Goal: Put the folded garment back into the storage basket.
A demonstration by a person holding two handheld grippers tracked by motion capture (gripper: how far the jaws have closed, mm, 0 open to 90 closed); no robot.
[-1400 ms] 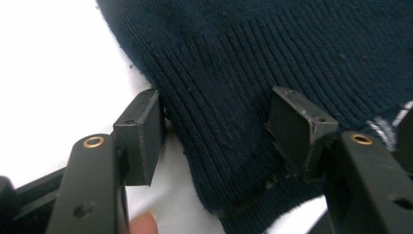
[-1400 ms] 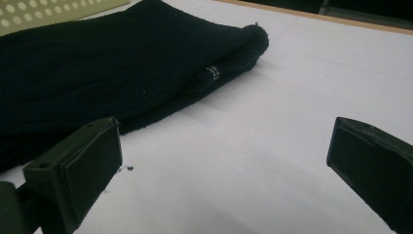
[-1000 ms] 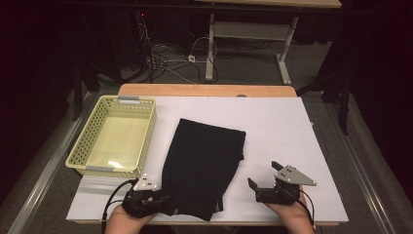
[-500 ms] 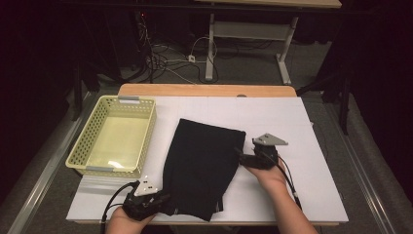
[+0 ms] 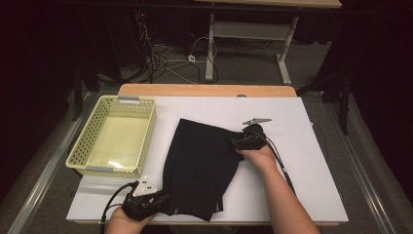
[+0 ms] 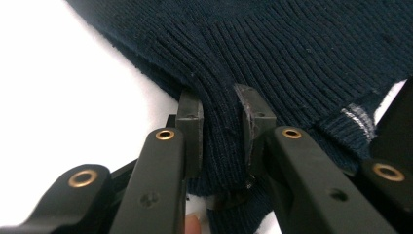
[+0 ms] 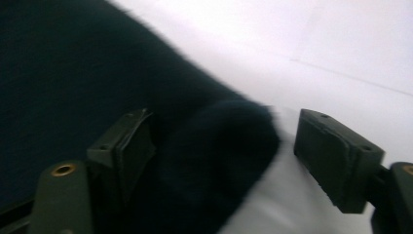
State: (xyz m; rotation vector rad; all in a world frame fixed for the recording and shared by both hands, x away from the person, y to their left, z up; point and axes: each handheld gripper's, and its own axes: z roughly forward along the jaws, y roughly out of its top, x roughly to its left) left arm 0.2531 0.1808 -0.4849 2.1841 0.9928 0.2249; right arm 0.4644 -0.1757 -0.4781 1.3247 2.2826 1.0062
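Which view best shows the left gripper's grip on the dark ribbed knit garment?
The left gripper view: the left gripper pinches a fold of the dark ribbed knit garment between its pads. The high view shows it small at the near hem; the right gripper view shows blurred cloth between open jaws.

This looks like a lab or recording room set up for handling trials, not a home. A white work surface [image 5: 292,146] lies on a wooden table [image 5: 204,90] in a dim room, with metal rails [image 5: 44,175] running along its sides and a tangle of cables [image 5: 160,61] and a white plug [image 5: 191,58] on the grey floor behind. A second table's white steel frame [image 5: 243,31] stands further back, and a bare yellow plastic basket [image 5: 87,146] sits on the near surface.
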